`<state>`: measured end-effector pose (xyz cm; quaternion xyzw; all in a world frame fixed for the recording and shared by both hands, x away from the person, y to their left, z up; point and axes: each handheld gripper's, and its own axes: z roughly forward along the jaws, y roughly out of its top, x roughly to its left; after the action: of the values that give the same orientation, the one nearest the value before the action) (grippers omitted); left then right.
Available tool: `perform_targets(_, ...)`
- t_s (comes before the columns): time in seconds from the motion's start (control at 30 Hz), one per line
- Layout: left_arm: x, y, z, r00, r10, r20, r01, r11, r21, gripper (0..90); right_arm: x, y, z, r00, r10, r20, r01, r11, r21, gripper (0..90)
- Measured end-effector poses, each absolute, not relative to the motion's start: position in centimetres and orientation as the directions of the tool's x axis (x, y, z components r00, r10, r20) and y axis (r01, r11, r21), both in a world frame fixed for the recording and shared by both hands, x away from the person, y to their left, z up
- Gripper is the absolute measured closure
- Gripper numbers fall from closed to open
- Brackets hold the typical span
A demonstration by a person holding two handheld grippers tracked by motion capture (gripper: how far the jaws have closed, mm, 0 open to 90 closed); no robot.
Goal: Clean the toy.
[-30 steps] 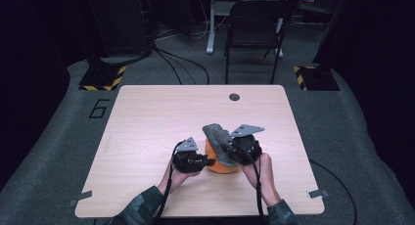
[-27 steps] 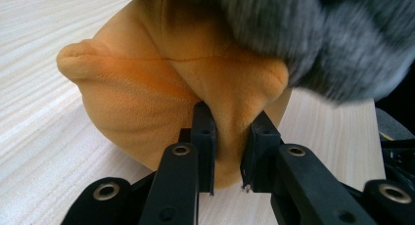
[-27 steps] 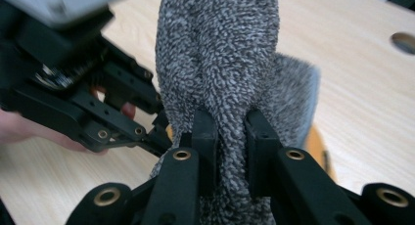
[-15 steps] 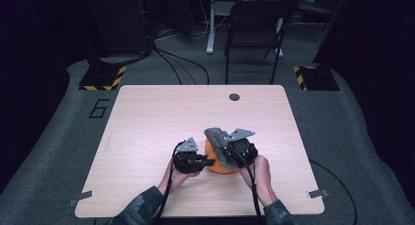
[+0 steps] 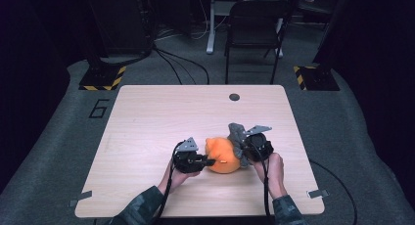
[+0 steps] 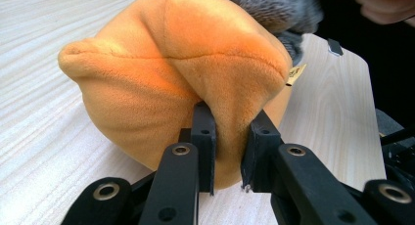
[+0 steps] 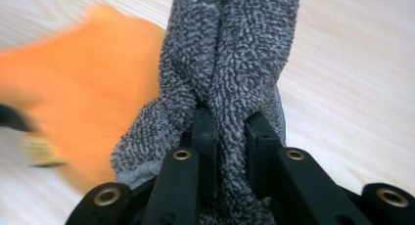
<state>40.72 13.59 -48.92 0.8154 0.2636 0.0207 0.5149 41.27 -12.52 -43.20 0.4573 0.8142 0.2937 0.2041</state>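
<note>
An orange plush toy lies on the wooden table near its front edge. A grey fuzzy cloth part sits against the toy's right side. My left gripper is shut on a fold of the orange plush, its jaws pinching the fabric between them. My right gripper is shut on the grey cloth, which bunches up between its jaws. A small tan tag sticks out of the toy's far side.
A small dark round disc lies near the table's far edge. A black chair and cables stand on the floor beyond the table. Yellow-black striped markers flank the far corners.
My right gripper has come down and toward the front with the grey cloth, from above the toy to its right side. The left gripper has stayed put.
</note>
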Motion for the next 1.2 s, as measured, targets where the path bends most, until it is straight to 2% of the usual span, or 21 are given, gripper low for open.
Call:
perform_targets(0.23, 40.8, 13.6, -48.9, 0.859, 0.451, -0.242, 0.411, -0.327, 0.851, 77.8, 43.2, -14.7, -47.4, -0.421, 0.906, -0.045, 0.738, 0.371, 0.563, 78.2)
perform_targets(0.37, 40.8, 13.7, -48.9, 0.854, 0.458, -0.248, 0.419, -0.32, 0.85, 77.7, 43.8, -14.9, -49.1, -0.422, 0.906, -0.027, 0.757, 0.369, 0.539, 78.1)
perform_targets(0.53, 40.7, 13.7, -48.9, 0.854, 0.459, -0.245, 0.416, -0.321, 0.851, 77.6, 43.3, -15.3, -47.7, -0.419, 0.907, -0.038, 0.747, 0.368, 0.553, 78.1)
perform_targets(0.73, 40.8, 13.8, -48.9, 0.853, 0.46, -0.246, 0.418, -0.319, 0.851, 77.4, 42.2, -15.7, -44.1, -0.413, 0.91, -0.042, 0.689, 0.343, 0.638, 78.0)
perform_targets(0.93, 40.8, 13.8, -48.9, 0.854, 0.458, -0.247, 0.418, -0.319, 0.851, 77.1, 39.3, -12.8, -39.3, -0.508, 0.86, -0.039, 0.555, 0.363, 0.748, 78.1)
perform_targets(1.07, 40.9, 13.8, -49.1, 0.85, 0.464, -0.251, 0.426, -0.324, 0.845, 76.2, 39.3, -9.2, -41.2, -0.567, 0.814, -0.126, 0.548, 0.487, 0.68, 78.8)
perform_targets(1.2, 41.1, 14.0, -49.2, 0.852, 0.459, -0.252, 0.425, -0.324, 0.845, 72.8, 39.9, -8.7, -42.7, -0.577, 0.804, -0.143, 0.547, 0.51, 0.664, 79.4)
